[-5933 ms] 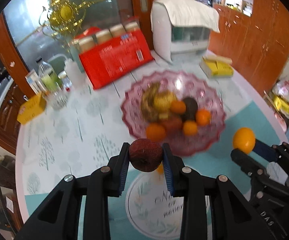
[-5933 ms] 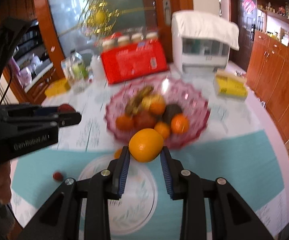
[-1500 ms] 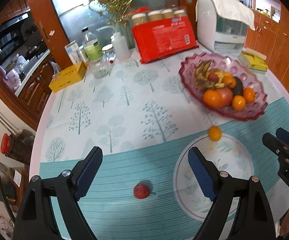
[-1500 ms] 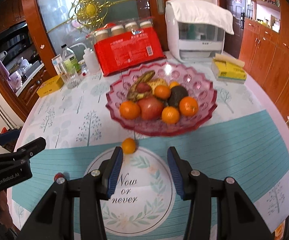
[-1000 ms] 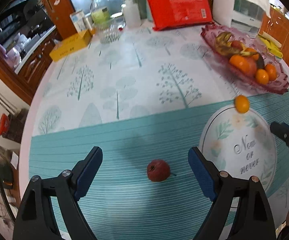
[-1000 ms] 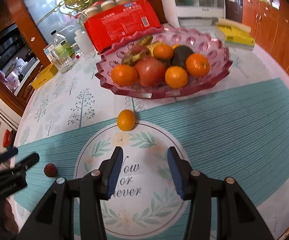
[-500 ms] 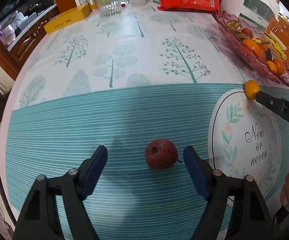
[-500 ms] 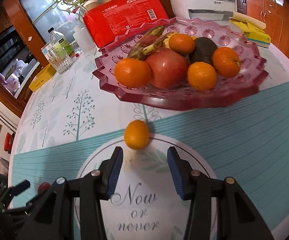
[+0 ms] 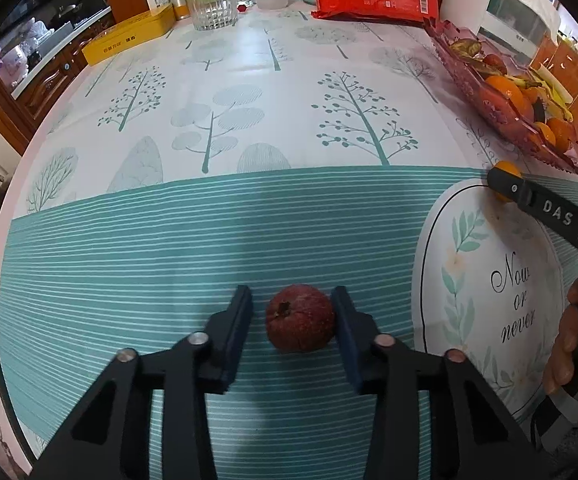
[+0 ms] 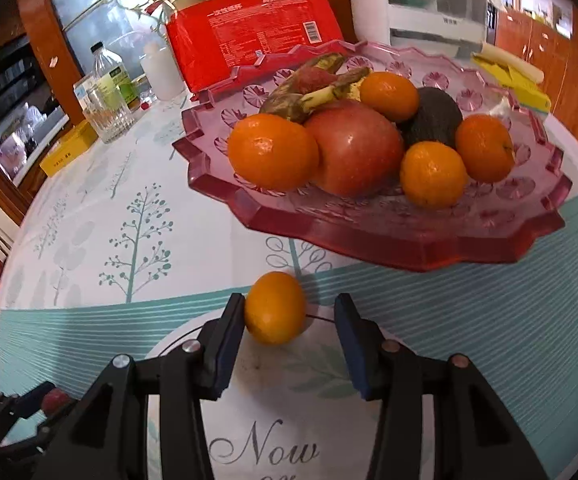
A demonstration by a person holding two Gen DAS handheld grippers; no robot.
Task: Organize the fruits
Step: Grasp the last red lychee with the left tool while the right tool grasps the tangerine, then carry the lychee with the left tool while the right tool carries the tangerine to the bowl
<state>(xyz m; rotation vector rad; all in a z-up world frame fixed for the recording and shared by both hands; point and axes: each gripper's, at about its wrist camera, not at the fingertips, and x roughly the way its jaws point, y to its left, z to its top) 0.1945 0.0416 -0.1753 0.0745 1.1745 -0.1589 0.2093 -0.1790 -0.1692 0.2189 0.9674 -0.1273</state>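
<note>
Both of my grippers have dropped low to the tablecloth (image 9: 137,240) since a second ago, and each now has a fruit between its fingers where before the fruit lay well ahead. Filling much of the right wrist view, the pink fruit bowl (image 10: 369,236) looms far closer than it did, holding oranges, an apple, a dark avocado and bananas. Beneath my right gripper (image 10: 289,316) lies the round printed mat (image 10: 289,400). Its jaws are closing and stand narrow; the small orange (image 10: 275,308) sits on the mat's edge between them, my left pad touching it, my right pad apart. My left gripper (image 9: 291,312) has drawn in from wide to narrow around the dark red fruit (image 9: 300,318) on the teal stripes: right pad against it, a sliver of gap on the left.
</note>
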